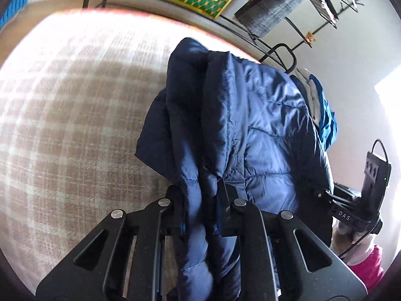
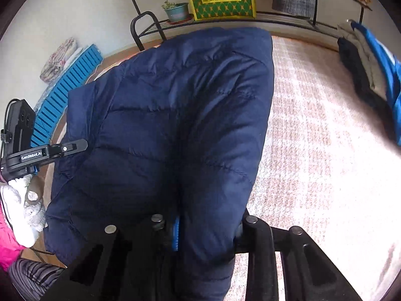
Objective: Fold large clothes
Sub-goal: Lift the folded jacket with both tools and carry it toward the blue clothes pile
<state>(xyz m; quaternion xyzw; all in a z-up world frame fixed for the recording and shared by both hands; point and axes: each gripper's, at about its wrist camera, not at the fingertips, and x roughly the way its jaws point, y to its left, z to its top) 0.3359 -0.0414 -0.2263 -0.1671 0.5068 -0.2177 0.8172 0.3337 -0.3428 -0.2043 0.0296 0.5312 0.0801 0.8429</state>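
We have the navy quilted jacket (image 1: 250, 125) lifted over the plaid bedspread (image 1: 75, 125), hanging from both tongs. Left gripper (image 1: 200, 200) is clenched on a bunched edge at 6 o'clock; right gripper (image 2: 200, 228) is clamped on padded fabric, also at 6. We judge it puffy, light, floppy, with a slick nylon shell that is likely to slip, so seams or hems are the best hold. Another blue-and-white garment (image 2: 371, 75) lies at 2 o'clock.
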